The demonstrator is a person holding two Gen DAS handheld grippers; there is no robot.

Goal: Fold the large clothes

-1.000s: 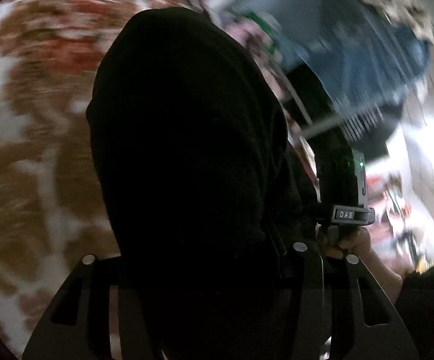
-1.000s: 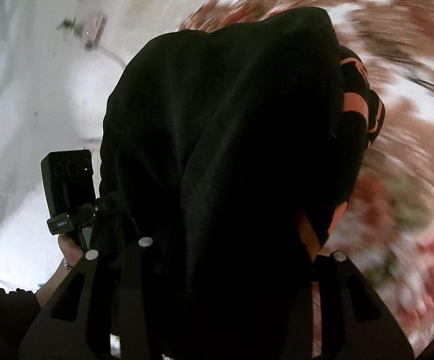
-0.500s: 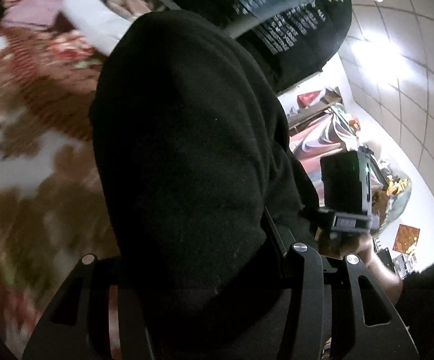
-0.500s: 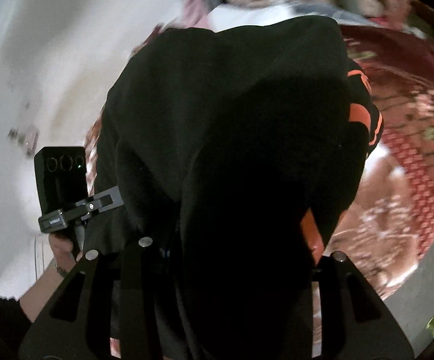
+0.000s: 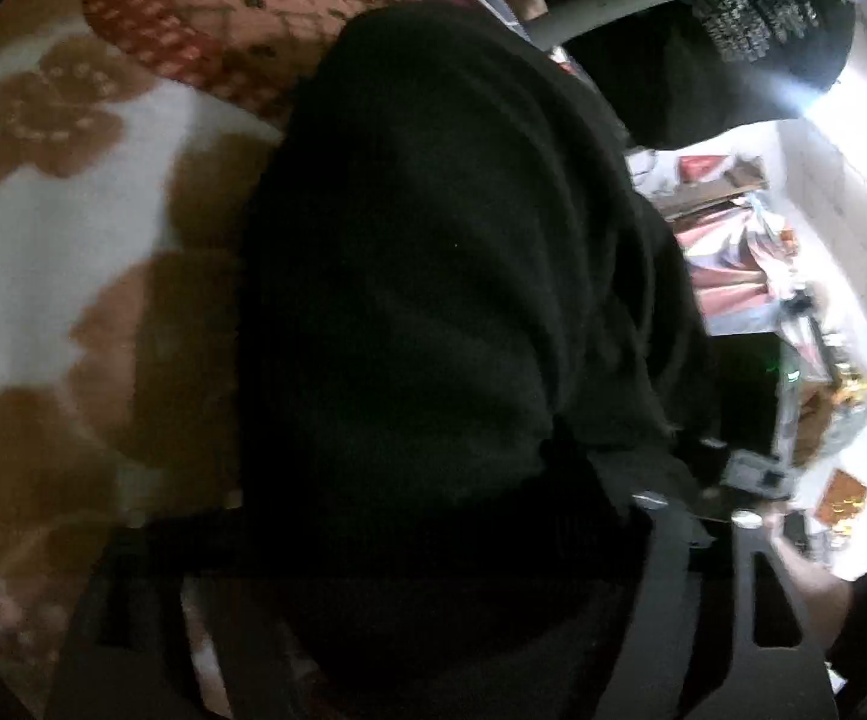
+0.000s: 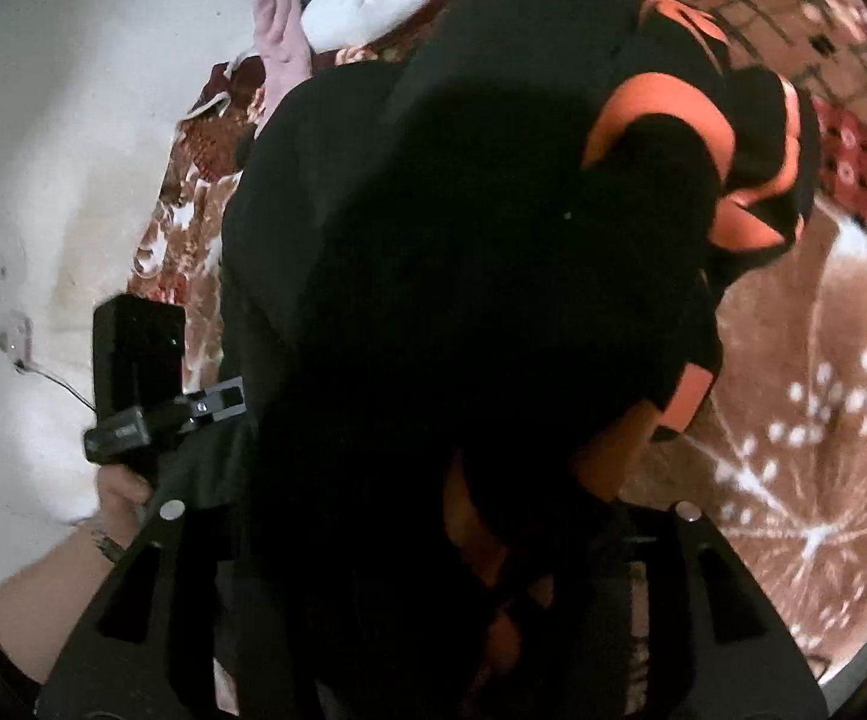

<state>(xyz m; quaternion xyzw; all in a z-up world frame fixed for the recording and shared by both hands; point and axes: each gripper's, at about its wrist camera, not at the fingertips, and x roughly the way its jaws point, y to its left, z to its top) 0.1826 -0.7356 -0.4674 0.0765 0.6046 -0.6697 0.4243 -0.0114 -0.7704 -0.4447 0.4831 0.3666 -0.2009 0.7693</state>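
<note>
A bulky black garment [image 5: 445,276] with orange stripes [image 6: 661,114] hangs bunched just above the brown floral blanket [image 5: 43,240] on the bed. My left gripper [image 5: 397,516] has the cloth between its jaws; they are opening and stand wider than before, with the tips buried in fabric. My right gripper [image 6: 433,510] holds the other part of the black garment [image 6: 433,240]; its jaws are starting to open, with the cloth still bunched between them. Each view shows the other hand-held unit: the right one [image 5: 757,468] and the left one [image 6: 133,360] in a person's hand [image 6: 115,492].
A white pillow [image 6: 373,0] and a pink cloth [image 6: 283,42] lie at the far end of the blanket [image 6: 805,390]. A white wall [image 6: 43,150] is on the left. Dark clothes [image 5: 733,60] hang from a rail, with cluttered shelves [image 5: 733,252] beyond.
Both grippers swung across and dropped toward the bed with the garment. The blanket is now close beneath it. The left jaws have spread wider apart.
</note>
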